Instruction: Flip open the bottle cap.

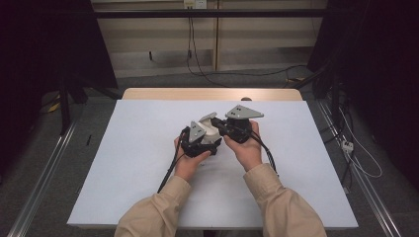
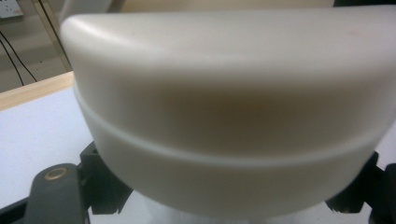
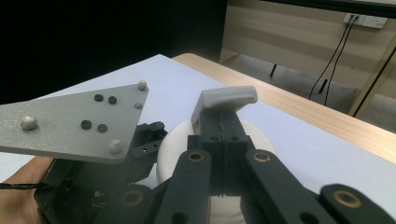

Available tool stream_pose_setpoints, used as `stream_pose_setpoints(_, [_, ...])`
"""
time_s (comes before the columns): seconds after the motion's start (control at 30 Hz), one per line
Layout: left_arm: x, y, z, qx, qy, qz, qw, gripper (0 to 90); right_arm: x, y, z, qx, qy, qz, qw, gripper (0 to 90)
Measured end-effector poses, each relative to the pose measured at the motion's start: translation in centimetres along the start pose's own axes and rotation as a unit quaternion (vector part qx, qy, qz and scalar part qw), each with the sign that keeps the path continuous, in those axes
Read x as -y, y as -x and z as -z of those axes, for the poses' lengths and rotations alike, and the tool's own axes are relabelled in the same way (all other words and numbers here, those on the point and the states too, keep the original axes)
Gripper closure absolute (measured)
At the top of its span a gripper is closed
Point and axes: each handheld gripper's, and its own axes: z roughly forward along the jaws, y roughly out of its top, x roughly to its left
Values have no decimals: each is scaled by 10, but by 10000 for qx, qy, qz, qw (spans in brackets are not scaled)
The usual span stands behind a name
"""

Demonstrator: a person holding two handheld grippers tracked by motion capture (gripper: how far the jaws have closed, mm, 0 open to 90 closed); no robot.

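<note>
A person at a white-covered desk [image 1: 123,187] holds a round cream lidded container [image 1: 211,134] at its centre. The left gripper [image 1: 200,140] has its fingers clamped around the container's body, likely to steady it. The right gripper [image 1: 232,126] has its fingers pressed together on the grey tab [image 3: 227,97] above the lid, probably to lift it

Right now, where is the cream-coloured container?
The cream container sits mid-table on the white sheet in the high view, clamped in the left tongs, with the right tongs closed on its grey flap.
</note>
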Motion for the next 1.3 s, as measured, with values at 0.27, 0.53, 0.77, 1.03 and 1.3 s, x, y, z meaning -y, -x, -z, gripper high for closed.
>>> stream_pose_setpoints(0.27, [0, 0, 0, 10, -3, 5, 10000, 187, -1, 1, -2, -19, 16, -5, 10000, 900])
stream_pose_setpoints(0.53, [0, 0, 0, -3, -5, 6, 10000, 187, -7, 2, -3, -44, 63, 9, 10000, 900])
stream_pose_setpoints(0.77, [0, -1, 0, 6, -20, 2, 10000, 187, -8, 2, -6, -59, 81, -5, 9999, 900])
stream_pose_setpoints(1.03, [0, -1, 0, 8, -26, 10, 10000, 187, -11, 1, -9, -67, 69, 60, 9999, 900])
stream_pose_setpoints(1.3, [0, -1, 0, -5, -43, -15, 10000, 187, -14, 1, -13, -76, 65, 95, 9999, 900])
